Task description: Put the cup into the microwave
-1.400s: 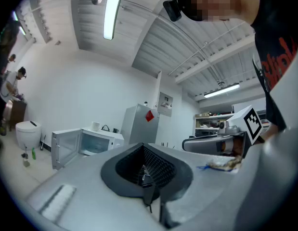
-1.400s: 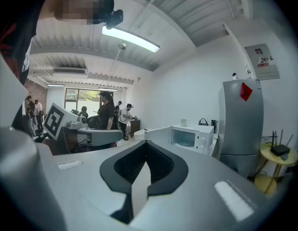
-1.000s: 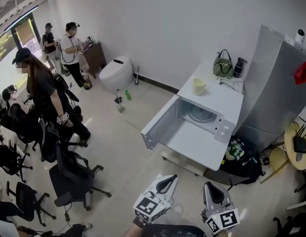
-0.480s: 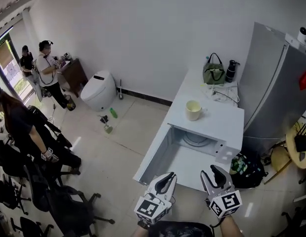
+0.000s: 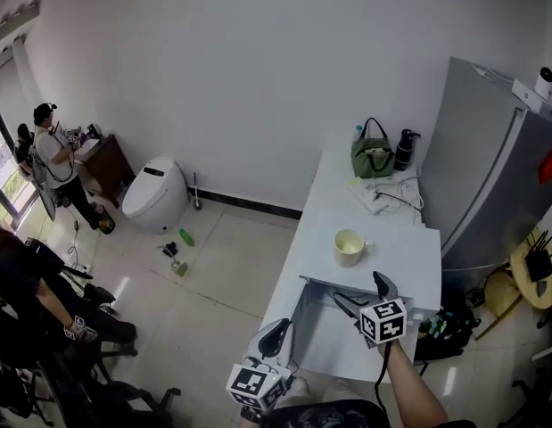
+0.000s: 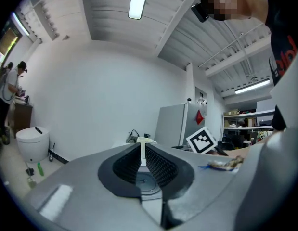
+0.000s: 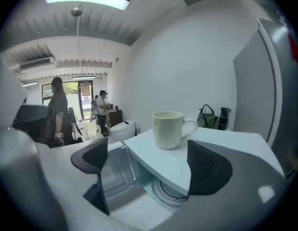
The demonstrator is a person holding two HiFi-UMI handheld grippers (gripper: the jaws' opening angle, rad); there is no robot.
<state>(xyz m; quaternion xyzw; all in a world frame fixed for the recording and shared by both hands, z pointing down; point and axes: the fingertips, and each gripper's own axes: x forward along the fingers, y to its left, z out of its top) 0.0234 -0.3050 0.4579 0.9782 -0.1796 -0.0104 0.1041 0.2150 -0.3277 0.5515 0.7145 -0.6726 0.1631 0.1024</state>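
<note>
A pale yellow cup (image 5: 350, 246) stands upright on top of the white microwave (image 5: 399, 259), whose door (image 5: 287, 315) hangs open to the left. My right gripper (image 5: 362, 292) is just in front of the microwave's top edge, short of the cup. Its jaws are opening wide with nothing between the pads. In the right gripper view the cup (image 7: 169, 129) stands ahead between the fingers, above the glass turntable (image 7: 161, 191). My left gripper (image 5: 276, 332) hangs lower by the open door, shut and empty. The left gripper (image 6: 142, 158) points at the microwave cavity.
A grey fridge (image 5: 490, 176) stands right of the microwave. Behind it, a white counter (image 5: 333, 181) carries a green bag (image 5: 371, 157), a black bottle (image 5: 402, 148) and cables. A white toilet (image 5: 155, 193) and people (image 5: 53, 150) are at the far left, with office chairs (image 5: 44, 377) lower left.
The microwave has come much closer. Both grippers moved forward toward it, the right one reaching its top front edge. The right jaws went from shut to wide apart.
</note>
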